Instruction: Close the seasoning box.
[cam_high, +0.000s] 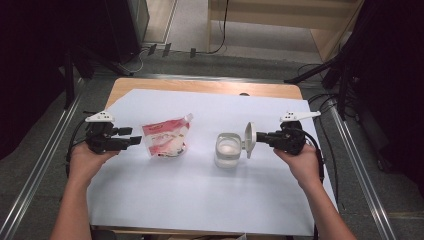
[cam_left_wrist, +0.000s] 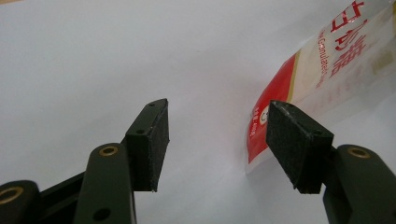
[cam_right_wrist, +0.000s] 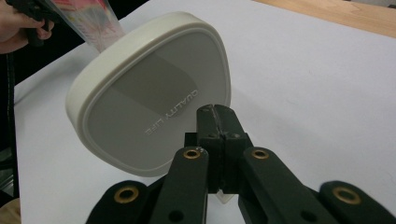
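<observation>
In the high view the red-and-white pouch stands left of centre on the white sheet, slumped a little, its spout corner pointing to the upper right; just to its left the left gripper hangs with its jaws apart and nothing between them, close to the bag's edge but not touching; right of centre sits the clear jar, open, with something white inside, and the right gripper has its jaws closed on the tab of the pale hinged lid, which it holds up on edge beside the jar's right rim. In the left gripper view the pouch fills the upper right of the frame, glossy film with red print, its lower corner just behind the right-hand pad; the film looks soft and slippery, and the contents seem likely to shift, so I judge a pinch on the flat sealed side edge or up near the spout safer than one on the bulging middle. In the right gripper view the lid fills the centre and upper left, stiff, smooth and probably light; the jaws meet at its lower edge, a narrow purchase that could slip if twisted; the pouch shows behind it at upper left.
</observation>
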